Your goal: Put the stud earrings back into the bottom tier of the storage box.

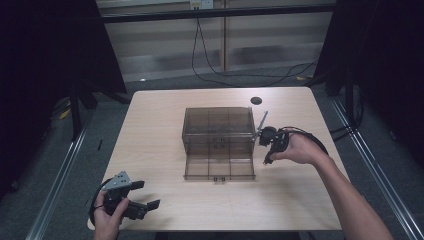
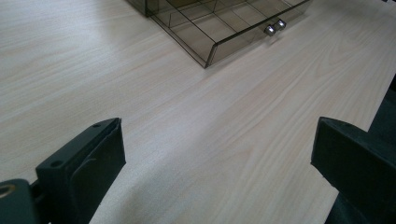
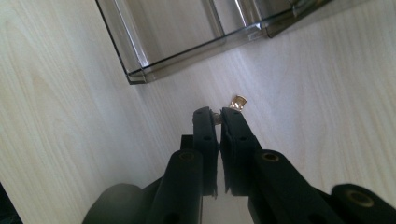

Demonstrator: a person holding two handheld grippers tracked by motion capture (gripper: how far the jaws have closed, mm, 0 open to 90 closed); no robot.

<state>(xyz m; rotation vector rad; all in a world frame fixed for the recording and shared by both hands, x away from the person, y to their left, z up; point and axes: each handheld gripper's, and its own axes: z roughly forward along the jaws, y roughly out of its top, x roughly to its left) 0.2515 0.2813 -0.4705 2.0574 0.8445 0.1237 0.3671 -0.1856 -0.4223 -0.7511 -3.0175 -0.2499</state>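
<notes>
small gold piece (image 3: pixel 238 102) pinched at tips of right gripper (image 3: pixel 217 116), just off the table (image 1: pixel 150 150), at 3 o'clock of smoky drawer box (image 1: pixel 218 129), drawer (image 1: pixel 219 167) pulled out. left gripper (image 1: pixel 148 194) spread wide, 7 o'clock corner.

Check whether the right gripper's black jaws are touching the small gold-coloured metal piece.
Touching. In the right gripper view the right gripper has its jaws shut on the small gold-coloured metal piece, whose end sticks out past the tips.
</notes>
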